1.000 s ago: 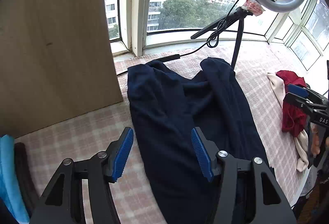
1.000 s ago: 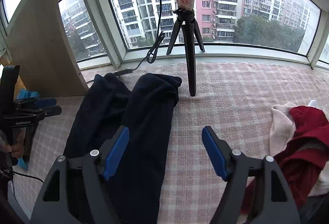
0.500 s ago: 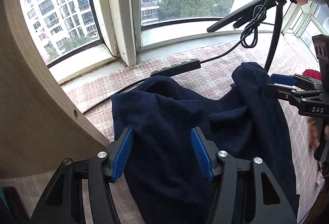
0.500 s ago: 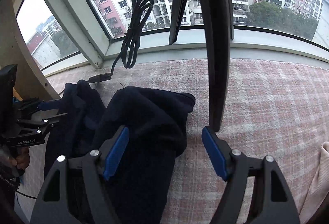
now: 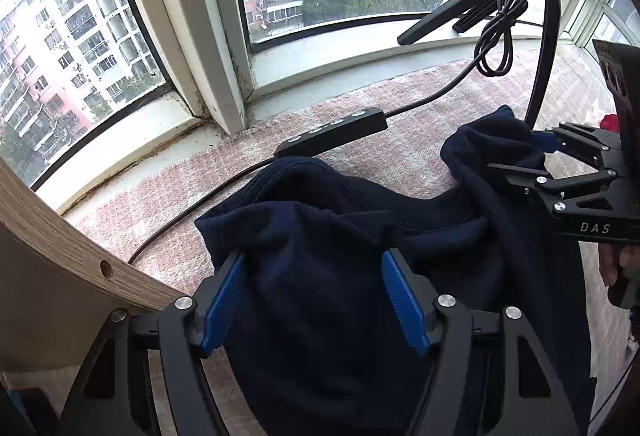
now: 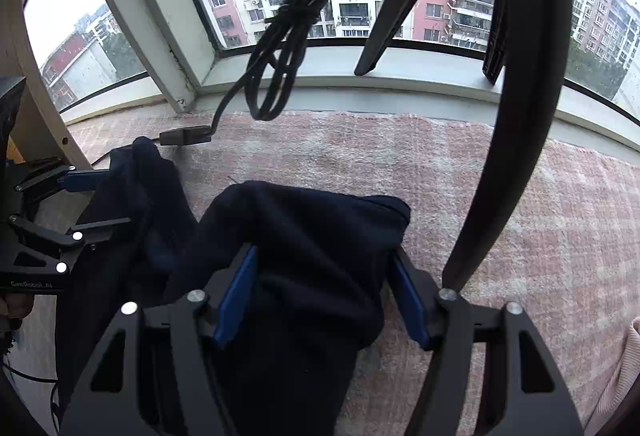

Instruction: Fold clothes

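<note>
A pair of dark navy trousers lies on the pink checked cloth, leg ends toward the window. My left gripper is open, its blue pads straddling the end of the left leg. My right gripper is open, its blue pads straddling the end of the right leg. Each gripper shows in the other's view: the right gripper at the right edge, the left gripper at the left edge.
A black tripod leg stands just right of my right gripper. A black cable and inline remote lie by the leg ends. A wooden panel is at the left. The window sill is ahead.
Both grippers have moved forward along the trousers to the leg ends near the window and lowered. The jaws now straddle the fabric. Both stay open.
</note>
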Available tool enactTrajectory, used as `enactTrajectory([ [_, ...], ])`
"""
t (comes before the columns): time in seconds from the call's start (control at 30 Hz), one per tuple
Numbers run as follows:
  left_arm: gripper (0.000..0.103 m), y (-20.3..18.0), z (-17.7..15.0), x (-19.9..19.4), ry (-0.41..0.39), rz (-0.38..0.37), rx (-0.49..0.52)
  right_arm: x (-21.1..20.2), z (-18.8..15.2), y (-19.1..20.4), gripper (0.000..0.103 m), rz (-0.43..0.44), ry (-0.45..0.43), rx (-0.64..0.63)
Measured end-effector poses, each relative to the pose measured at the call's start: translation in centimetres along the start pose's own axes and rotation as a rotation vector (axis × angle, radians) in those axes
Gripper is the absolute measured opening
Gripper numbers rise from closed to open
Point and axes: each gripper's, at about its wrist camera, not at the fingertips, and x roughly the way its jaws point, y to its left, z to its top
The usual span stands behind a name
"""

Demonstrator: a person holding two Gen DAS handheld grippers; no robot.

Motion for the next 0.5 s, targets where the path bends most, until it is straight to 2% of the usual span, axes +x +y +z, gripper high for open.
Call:
enactTrajectory([
  [0.03, 0.061, 0.0, -0.1, -0.1, -0.003, -0.005, -0.001, -0.1, 0.0, 0.1, 0.033, 0.015, -0.004, -0.006],
  [0.1, 0.031, -0.1, -0.3, -0.1, -0.001, -0.018, 0.0, -0.3, -0.1, 0.3, 0.027, 0.027, -0.014, -0.012],
  [0.13, 0.028, -0.2, -0.4, -0.2, -0.001, -0.026, 0.002, -0.6, -0.2, 0.3, 0.019, 0.039, -0.021, -0.008],
  [0.17, 0.022, -0.4, -0.6, -0.5, -0.011, -0.029, 0.01, -0.9, -0.2, 0.2, 0.016, 0.051, -0.028, -0.004],
  [0.2, 0.01, -0.7, -0.8, -0.9, -0.023, -0.027, 0.02, -1.3, -0.2, 0.1, 0.013, 0.067, -0.04, 0.005],
  [0.33, 0.007, -0.7, -1.4, -3.9, -0.06, -0.093, 0.011, -4.5, 0.1, -0.2, 0.009, 0.109, -0.093, 0.015],
  [0.5, 0.007, 0.8, -2.7, -11.2, -0.161, -0.163, -0.031, -11.4, -0.6, 1.3, 0.009, 0.158, -0.198, -0.032],
])
